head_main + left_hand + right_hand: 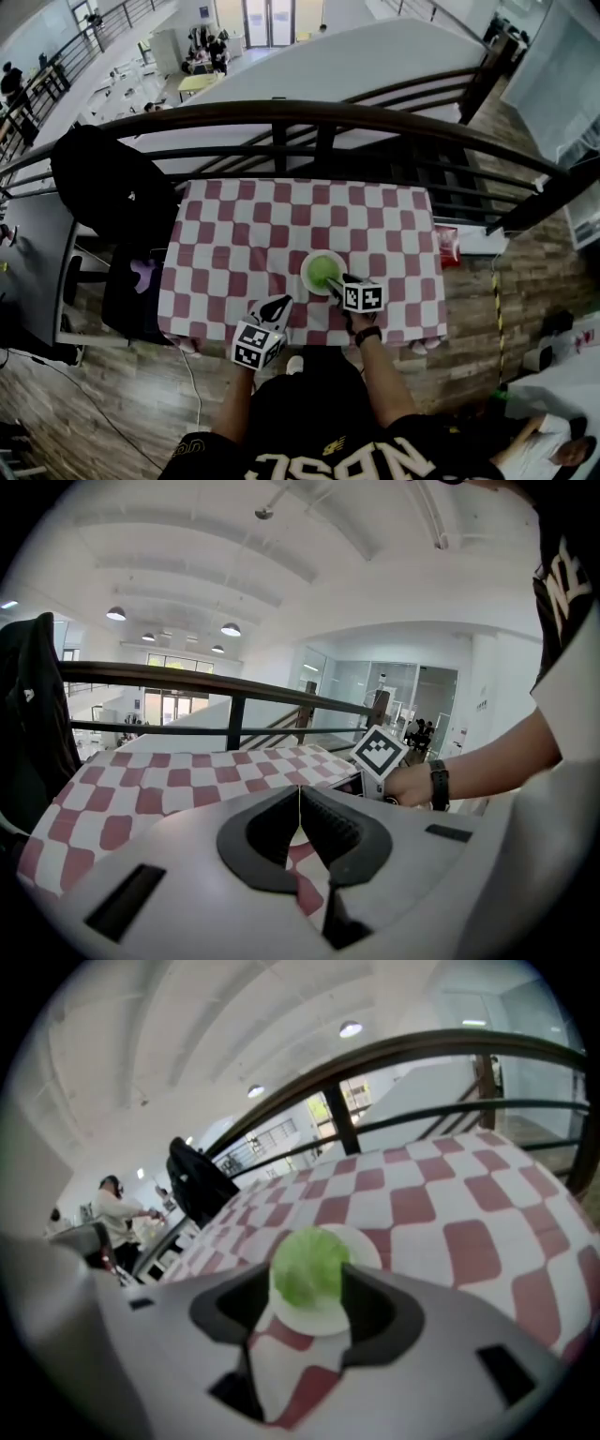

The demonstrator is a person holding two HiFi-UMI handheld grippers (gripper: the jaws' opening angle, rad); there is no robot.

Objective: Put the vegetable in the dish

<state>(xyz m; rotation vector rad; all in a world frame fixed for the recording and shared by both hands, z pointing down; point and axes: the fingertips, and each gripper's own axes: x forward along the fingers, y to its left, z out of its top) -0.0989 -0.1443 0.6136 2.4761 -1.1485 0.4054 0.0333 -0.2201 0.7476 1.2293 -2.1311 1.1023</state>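
While the left gripper is kept empty, jaws closed together, the green vegetable is clasped between the half-spread jaws of the right gripper, resting in the white dish on the checked table.

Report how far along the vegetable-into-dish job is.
Done, by the look of it: the green vegetable is in the white dish on the checkered table. In hand: the right gripper is at the dish, jaws either side of the vegetable; whether they press on it is unclear. Left: let go if gripping, then draw clear. The left gripper is shut and empty.
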